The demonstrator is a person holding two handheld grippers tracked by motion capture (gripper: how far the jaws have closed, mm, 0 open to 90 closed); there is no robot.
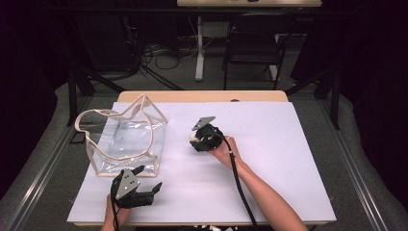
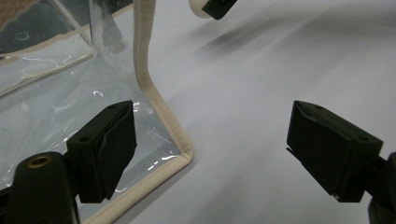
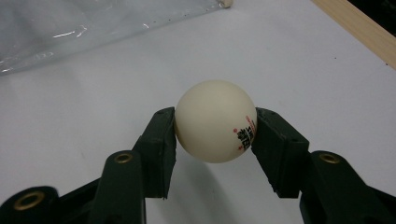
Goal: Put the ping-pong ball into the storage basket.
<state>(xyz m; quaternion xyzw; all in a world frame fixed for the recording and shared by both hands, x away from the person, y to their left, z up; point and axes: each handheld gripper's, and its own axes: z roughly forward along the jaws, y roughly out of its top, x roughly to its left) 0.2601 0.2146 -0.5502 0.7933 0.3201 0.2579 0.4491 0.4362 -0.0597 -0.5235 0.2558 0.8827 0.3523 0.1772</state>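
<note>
The cream ball (image 3: 215,120) is clamped between the two jaws of the right tongs (image 3: 215,135), one pad on each side, with its small red and black print turned toward the right jaw. It is held clear of the bench (image 1: 269,144), above the white sheet, and a soft shadow is cast on the sheet below it. In the high view the ball (image 1: 193,136) is seen as a pale spot at the front of the right tongs (image 1: 196,138), to the right of the clear bag (image 1: 126,139) and apart from it.

The pick-up is judged as done; the carrying across to the bag and the drop inside are judged as left. The bag is seen standing at the left of the bench, its cream-trimmed mouth partly slumped, and nothing is made out inside it.

The left tongs (image 1: 147,179) are held with jaws wide apart at the bag's near corner. In the left gripper view the left jaw is seen in front of the clear wall by the corner trim (image 2: 161,119); whether it touches cannot be told. Nothing is gripped by the left tongs (image 2: 211,149), so steadying or opening the bag is also judged as not yet done
</note>
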